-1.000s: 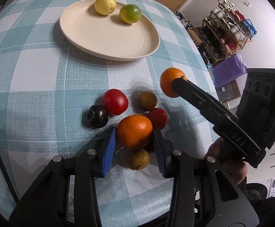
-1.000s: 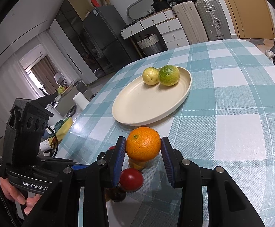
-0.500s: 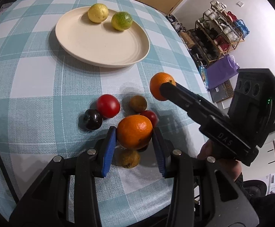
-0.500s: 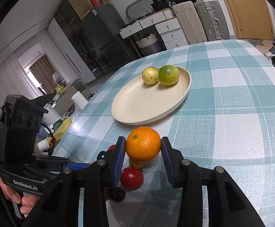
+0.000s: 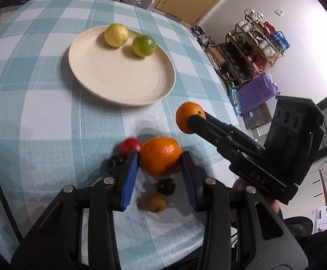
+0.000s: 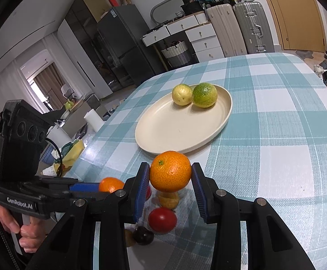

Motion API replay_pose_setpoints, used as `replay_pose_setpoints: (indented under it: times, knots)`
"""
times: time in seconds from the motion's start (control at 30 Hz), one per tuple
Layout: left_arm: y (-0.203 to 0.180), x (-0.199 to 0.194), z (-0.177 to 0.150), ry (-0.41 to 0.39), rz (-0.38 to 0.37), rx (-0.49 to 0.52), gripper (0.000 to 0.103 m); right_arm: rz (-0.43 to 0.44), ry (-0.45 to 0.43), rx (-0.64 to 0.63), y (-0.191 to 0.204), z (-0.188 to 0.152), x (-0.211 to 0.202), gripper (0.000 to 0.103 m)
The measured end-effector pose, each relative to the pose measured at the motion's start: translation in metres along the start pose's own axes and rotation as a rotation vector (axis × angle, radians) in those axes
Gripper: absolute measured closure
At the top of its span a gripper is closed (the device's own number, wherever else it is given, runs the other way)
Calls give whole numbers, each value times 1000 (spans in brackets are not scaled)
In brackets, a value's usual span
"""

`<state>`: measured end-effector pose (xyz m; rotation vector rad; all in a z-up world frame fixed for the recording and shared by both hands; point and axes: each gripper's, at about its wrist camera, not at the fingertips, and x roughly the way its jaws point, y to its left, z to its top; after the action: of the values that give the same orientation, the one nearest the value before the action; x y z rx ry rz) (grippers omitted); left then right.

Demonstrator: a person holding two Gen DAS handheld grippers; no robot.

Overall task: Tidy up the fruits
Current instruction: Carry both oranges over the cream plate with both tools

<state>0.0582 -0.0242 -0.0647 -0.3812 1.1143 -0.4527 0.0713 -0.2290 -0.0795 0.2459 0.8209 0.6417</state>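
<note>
My left gripper [image 5: 159, 157] is shut on a large orange [image 5: 160, 156], held above a small pile of fruit on the checked cloth. The pile holds a red fruit [image 5: 131, 146], two dark plums [image 5: 166, 186] and a yellow-brown fruit [image 5: 156, 204]. My right gripper [image 6: 170, 173] is shut on a second orange [image 6: 170, 171], just short of the cream plate [image 6: 208, 141]. A lemon [image 6: 182, 94] and a lime [image 6: 204, 95] lie at the plate's far side. Below the right gripper sit a red fruit [image 6: 162, 219] and a dark plum [image 6: 143, 235].
The round table [image 5: 28, 112] drops off close behind the pile and to the right. Past that edge stand a shelf rack [image 5: 253, 45] and a purple bag [image 5: 255, 92]. A hand [image 6: 26, 236] grips the left gripper's handle. Much of the plate [image 5: 118, 78] is bare.
My left gripper has risen with its orange, lifting it clear of the pile, and the plate now sits lower in its view. The right gripper and its orange have stayed put.
</note>
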Motion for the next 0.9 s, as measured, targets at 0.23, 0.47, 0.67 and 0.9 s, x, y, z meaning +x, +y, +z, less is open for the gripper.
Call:
replay_pose_setpoints:
  times: [0.23,0.47,0.67,0.9]
  knots:
    - [6,-8,21,-22,-27,-5,68,-1,-6,-4,3,13,4,64]
    - [15,-14,47,-52,-41,-12,68,2,-10,-18,7,29,12,64]
    - [27,-13,78,-80,-33,-28,68,11,-17,-28,8,46,22,64]
    - [43,-4,111,-91,-23,-47,68,21,-6,-24,4,66,44,64]
